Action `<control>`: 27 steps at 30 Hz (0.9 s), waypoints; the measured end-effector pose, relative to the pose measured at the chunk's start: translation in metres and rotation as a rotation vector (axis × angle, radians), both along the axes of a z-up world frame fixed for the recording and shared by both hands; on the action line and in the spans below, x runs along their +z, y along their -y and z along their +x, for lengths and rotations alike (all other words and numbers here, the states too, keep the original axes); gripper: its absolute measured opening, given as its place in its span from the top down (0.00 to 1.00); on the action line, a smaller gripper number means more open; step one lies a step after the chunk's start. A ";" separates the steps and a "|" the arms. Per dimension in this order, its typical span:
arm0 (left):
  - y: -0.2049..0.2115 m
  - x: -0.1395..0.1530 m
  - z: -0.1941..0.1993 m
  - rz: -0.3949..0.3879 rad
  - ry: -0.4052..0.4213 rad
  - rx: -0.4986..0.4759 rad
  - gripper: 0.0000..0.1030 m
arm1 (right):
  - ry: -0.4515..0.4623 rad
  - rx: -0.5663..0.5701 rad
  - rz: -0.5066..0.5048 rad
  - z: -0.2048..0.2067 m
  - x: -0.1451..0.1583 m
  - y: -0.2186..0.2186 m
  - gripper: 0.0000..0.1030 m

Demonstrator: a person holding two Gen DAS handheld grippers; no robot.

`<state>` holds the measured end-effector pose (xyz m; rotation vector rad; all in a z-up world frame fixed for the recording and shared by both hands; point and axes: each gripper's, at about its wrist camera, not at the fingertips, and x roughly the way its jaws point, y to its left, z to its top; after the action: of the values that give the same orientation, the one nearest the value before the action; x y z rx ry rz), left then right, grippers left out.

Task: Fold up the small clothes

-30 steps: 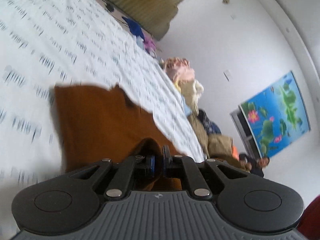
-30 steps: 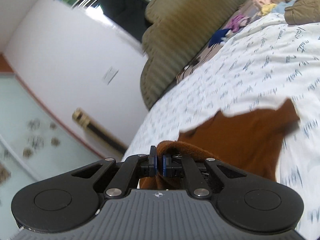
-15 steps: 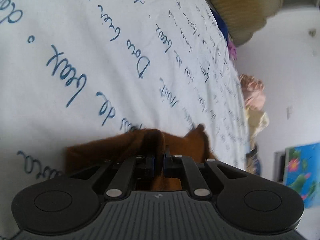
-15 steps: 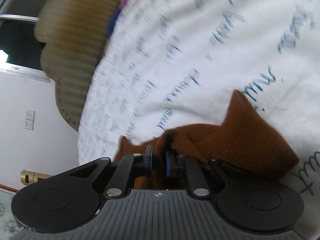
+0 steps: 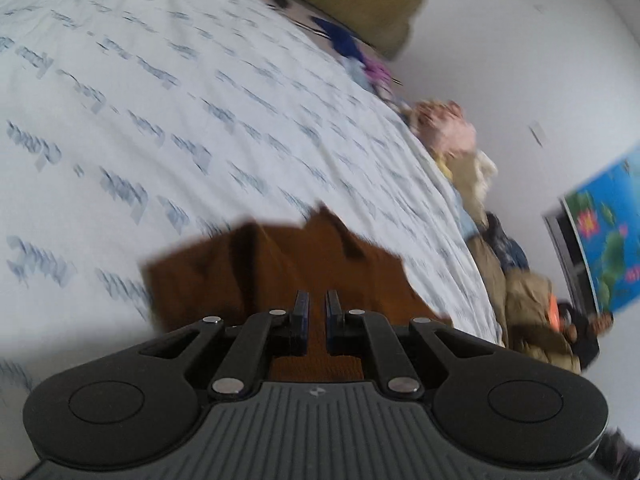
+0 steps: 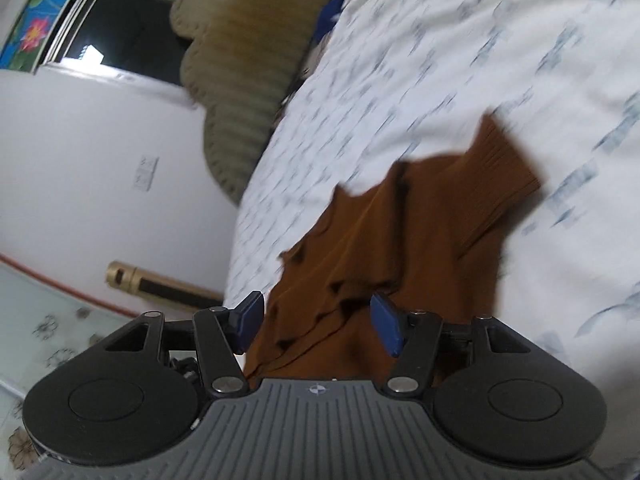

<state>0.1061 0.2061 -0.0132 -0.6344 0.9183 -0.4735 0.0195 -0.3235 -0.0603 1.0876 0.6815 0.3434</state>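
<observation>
You're looking at a soft, light brown garment (image 6: 400, 240) lying rumpled on the bedsheet (image 5: 200, 100). Your right gripper (image 6: 318, 328) is gaping wide, your left gripper (image 5: 316, 316) is parted narrowly, neither pinching cloth. It'll probably droop, so pinch its ribbed hem (image 6: 500, 184) corners.

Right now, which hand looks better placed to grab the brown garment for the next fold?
Probably the right gripper: its fingers stand wide open around the brown garment's folds. The left gripper is barely parted.
</observation>
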 end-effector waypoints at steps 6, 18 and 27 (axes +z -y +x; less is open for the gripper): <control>0.031 -0.020 -0.026 -0.021 0.006 -0.078 0.93 | -0.010 0.051 0.057 0.032 -0.009 -0.026 0.43; 0.051 -0.030 -0.038 0.003 0.023 -0.119 0.93 | -0.018 0.014 0.028 0.017 -0.015 -0.027 0.46; 0.048 -0.052 -0.007 -0.060 -0.103 -0.020 0.83 | -0.019 -0.004 -0.030 0.052 -0.009 -0.047 0.46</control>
<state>0.0991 0.1579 -0.0651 -0.7096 1.0113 -0.4912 0.0715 -0.2768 -0.0695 1.0646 0.6993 0.3192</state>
